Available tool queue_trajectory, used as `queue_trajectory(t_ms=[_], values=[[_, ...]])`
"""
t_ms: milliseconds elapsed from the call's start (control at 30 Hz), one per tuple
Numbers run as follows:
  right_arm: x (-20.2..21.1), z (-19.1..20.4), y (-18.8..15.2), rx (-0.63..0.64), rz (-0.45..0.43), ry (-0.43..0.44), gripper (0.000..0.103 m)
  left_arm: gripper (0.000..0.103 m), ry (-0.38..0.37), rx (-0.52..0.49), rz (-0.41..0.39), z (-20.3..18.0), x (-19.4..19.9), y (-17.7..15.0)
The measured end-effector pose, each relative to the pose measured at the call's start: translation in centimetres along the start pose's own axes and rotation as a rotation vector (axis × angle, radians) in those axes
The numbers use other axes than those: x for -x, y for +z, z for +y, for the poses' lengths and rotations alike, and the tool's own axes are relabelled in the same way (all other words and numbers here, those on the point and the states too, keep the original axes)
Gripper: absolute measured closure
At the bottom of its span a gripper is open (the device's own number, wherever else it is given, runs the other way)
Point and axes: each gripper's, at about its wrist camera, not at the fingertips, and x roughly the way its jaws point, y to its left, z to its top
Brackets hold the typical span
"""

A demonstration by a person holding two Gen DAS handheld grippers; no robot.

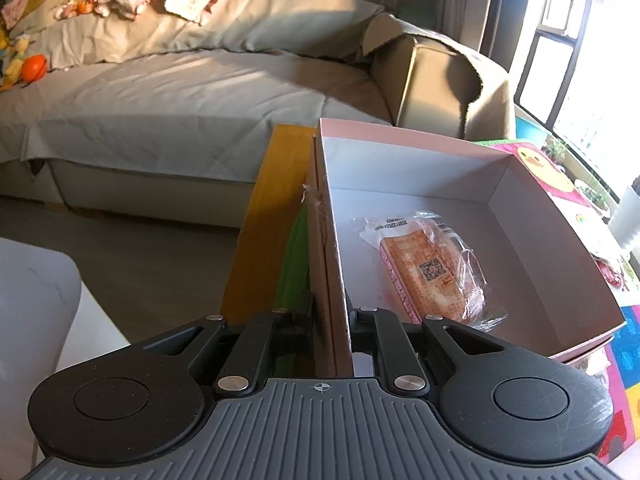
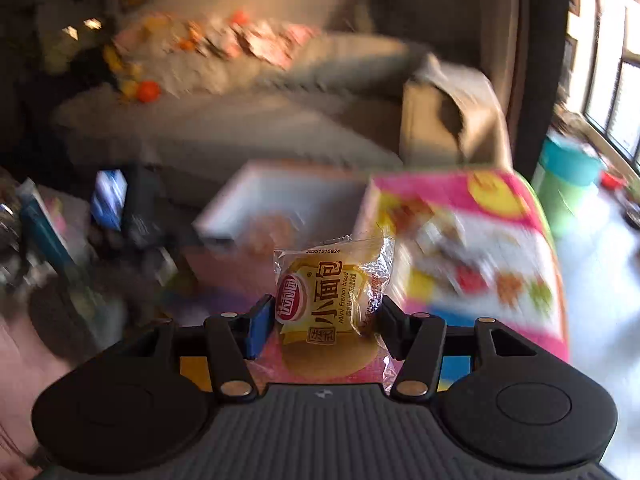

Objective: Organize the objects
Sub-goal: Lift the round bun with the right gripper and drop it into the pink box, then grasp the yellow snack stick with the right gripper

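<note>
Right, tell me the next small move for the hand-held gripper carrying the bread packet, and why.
Probably carry it forward over the open box and lower it in. The right hand-held gripper grips the yellow bread packet, the left hand-held gripper pinches the box wall, and one wrapped snack already lies inside.

snack packet in box, sofa behind

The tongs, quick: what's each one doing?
Left tongs: shut on the side wall of the pink cardboard box.
Right tongs: shut on a yellow wrapped mini bread packet.
</note>
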Motion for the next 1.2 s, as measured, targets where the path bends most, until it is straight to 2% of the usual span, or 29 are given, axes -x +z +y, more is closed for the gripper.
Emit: queue_trajectory(t_ms=[167,333,400,433,467,567,700,800,867,967,1067,1200], values=[[-5.2,1.0,6.0,-0.013,-0.005,0.058,0.048,0.089,-0.013,0.007,-0.001,0.3,0.1,-0.1],[-11.1,1.1,11.0,-0.113,-0.034,0.116,0.048,0.089,-0.013,0.013,0.000,0.2,0.0,0.0],[-14.0,1.7,11.9,-0.113,-0.040,0.107,0.040,0.089,-0.013,0.017,-0.001,0.1,-0.1,0.1],[-15.0,1.8,12.0,-0.116,-0.035,0.100,0.031,0.089,-0.013,0.018,-0.001,0.1,-0.1,0.1],[-15.9,1.9,11.9,-0.123,-0.026,0.099,0.031,0.089,-0.013,0.019,-0.001,0.1,-0.1,0.1],[-16.0,1.2,11.0,-0.130,-0.024,0.102,0.031,0.088,-0.014,0.019,0.002,0.1,-0.1,0.1],[-13.6,-0.8,8.7,-0.049,-0.072,0.002,0.031,0.089,-0.006,0.016,0.004,-0.1,-0.2,0.2],[-11.7,-3.5,5.6,-0.030,-0.069,-0.051,0.025,0.089,0.001,0.004,0.012,-0.4,-0.2,0.2],[-11.4,-5.7,3.2,-0.057,-0.034,-0.090,0.024,0.089,0.008,0.001,0.013,-0.6,-0.1,0.1],[-12.2,-9.5,-0.1,-0.164,0.044,-0.131,0.024,0.089,0.013,0.008,0.013,-0.7,-0.1,0.1],[-13.1,-12.3,-2.3,-0.281,0.082,-0.121,0.024,0.089,0.021,0.000,0.019,-0.9,0.0,0.2],[-14.8,-13.1,-3.8,-0.319,0.109,-0.089,0.024,0.090,0.027,0.000,0.023,-1.0,-0.1,0.2]])
